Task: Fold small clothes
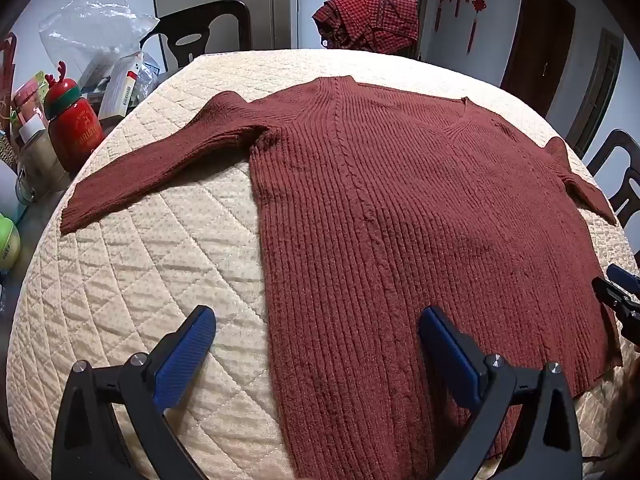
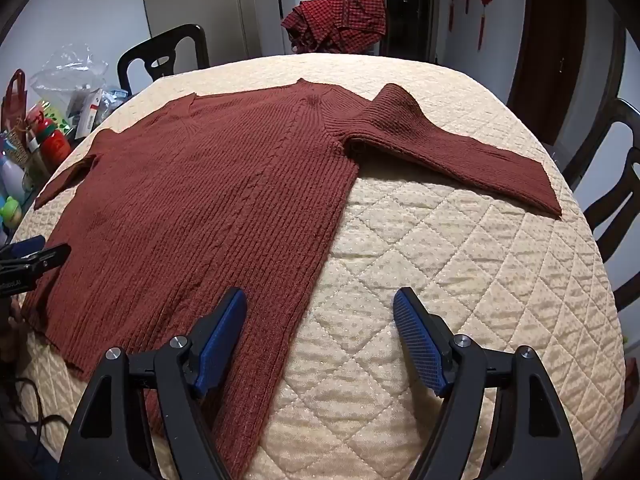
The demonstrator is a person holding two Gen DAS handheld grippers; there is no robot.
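Note:
A rust-red ribbed knit sweater [image 1: 400,208] lies flat and spread out on the cream quilted table cover [image 1: 152,264], sleeves out to both sides. My left gripper [image 1: 316,332] hovers open over the sweater's lower left side edge, nothing between its blue pads. In the right wrist view the same sweater [image 2: 224,200] fills the left half. My right gripper [image 2: 320,312] stands open above its lower right side edge, empty too. Each gripper's tip shows at the edge of the other's view: the right gripper [image 1: 620,296] and the left gripper [image 2: 36,260].
A red checked garment [image 1: 368,20] is heaped at the table's far edge. Clutter stands at the left: a red reindeer bottle [image 1: 72,128], plastic bags, boxes. Dark chairs [image 1: 208,32] ring the table. The quilted cover [image 2: 460,260] lies bare to the sweater's right.

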